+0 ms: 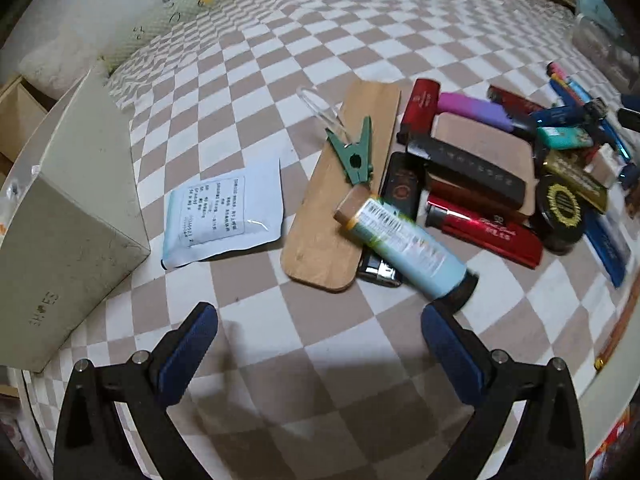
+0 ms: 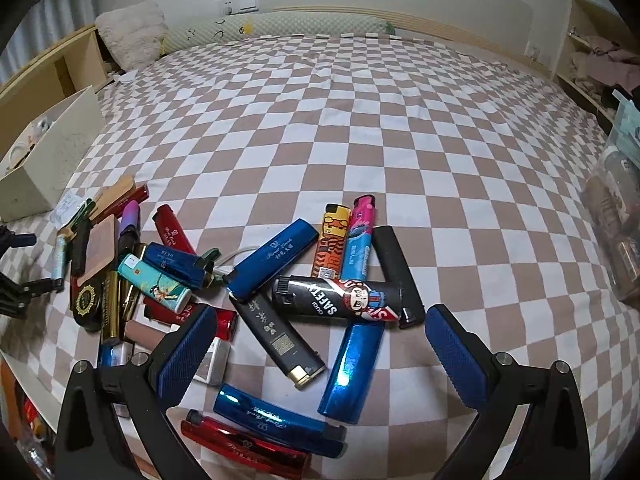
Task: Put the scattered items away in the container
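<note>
My left gripper (image 1: 320,316) is open and empty above the checkered bed, just short of a light blue tube (image 1: 404,244) that lies across a wooden board (image 1: 340,188) with a green clip (image 1: 354,152) on it. A white sachet (image 1: 228,210) lies left of the board. The beige box (image 1: 68,216) stands at the left; it also shows in the right wrist view (image 2: 48,148). My right gripper (image 2: 320,320) is open and empty over a pile of lighters, near a black SAFETY lighter (image 2: 340,298) and a blue lighter (image 2: 352,368).
Several more lighters and small boxes (image 1: 480,168) crowd the right of the left wrist view. A clear plastic container (image 2: 616,216) sits at the right bed edge. A long pillow (image 2: 276,26) and wooden shelves (image 2: 52,64) lie at the far side.
</note>
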Tool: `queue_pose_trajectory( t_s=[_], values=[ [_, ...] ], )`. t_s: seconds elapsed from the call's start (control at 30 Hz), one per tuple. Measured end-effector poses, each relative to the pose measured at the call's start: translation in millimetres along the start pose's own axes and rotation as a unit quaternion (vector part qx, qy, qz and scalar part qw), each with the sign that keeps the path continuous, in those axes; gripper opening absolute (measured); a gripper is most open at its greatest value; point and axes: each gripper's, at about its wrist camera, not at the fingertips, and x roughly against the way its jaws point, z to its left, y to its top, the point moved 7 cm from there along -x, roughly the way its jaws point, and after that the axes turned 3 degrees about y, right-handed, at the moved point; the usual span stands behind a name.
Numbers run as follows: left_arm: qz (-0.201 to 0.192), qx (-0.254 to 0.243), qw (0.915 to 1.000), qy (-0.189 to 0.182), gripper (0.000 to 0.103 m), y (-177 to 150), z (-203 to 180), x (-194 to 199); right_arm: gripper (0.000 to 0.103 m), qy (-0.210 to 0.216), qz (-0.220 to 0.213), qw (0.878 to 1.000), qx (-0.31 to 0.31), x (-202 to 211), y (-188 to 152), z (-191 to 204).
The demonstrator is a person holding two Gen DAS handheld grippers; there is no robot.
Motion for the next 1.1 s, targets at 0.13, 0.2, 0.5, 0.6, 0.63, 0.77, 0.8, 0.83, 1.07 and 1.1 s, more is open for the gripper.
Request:
queue_pose_trajectory(
  t_s=[0.13,0.2,0.5,0.6,0.63,0.77,0.8,0.83,1.07,1.1],
  values=[
    [0.0,0.009,0.9999,-0.014,0.103,16,-17,-10,0.103,0.006,-0.001,1.0,0.006,2,-5,3],
    [0.001,0.011,0.9998,-0.017,0.103,8,-22,-5,0.103,0.004,-0.004,1.0,0.011,2,-6,3],
    [-0.007,-0.003,0.9994,-0.034,0.103,13,-43,-4,0.103,-0.011,-0.011,0.999,0.034,-7,-2,7],
    [-0.012,-0.007,0.999,-0.043,0.103,9,-48,1,0.103,-0.028,-0.008,0.999,0.04,-14,1,6],
    [-0.015,-0.011,0.9988,-0.046,0.103,3,-55,7,0.103,-0.04,-0.006,0.998,0.045,-16,1,5],
    [-0.025,-0.021,0.9981,-0.052,0.103,-15,-82,30,0.103,-0.059,0.007,0.997,0.05,-23,-2,-3],
    [-0.027,-0.023,0.998,-0.053,0.103,-16,-86,32,0.103,-0.061,0.013,0.997,0.049,-25,-4,-6],
    [-0.029,-0.025,0.9978,-0.054,0.103,-18,-90,35,0.103,-0.063,0.017,0.997,0.048,-27,-5,-8],
    [-0.046,-0.043,0.9958,-0.067,0.103,-13,-107,46,0.103,-0.029,0.027,0.999,0.003,-36,-4,-19],
    [-0.049,-0.045,0.9955,-0.067,0.103,-12,-107,47,0.1,-0.028,0.028,0.999,0.001,-36,-4,-19]
  ],
)
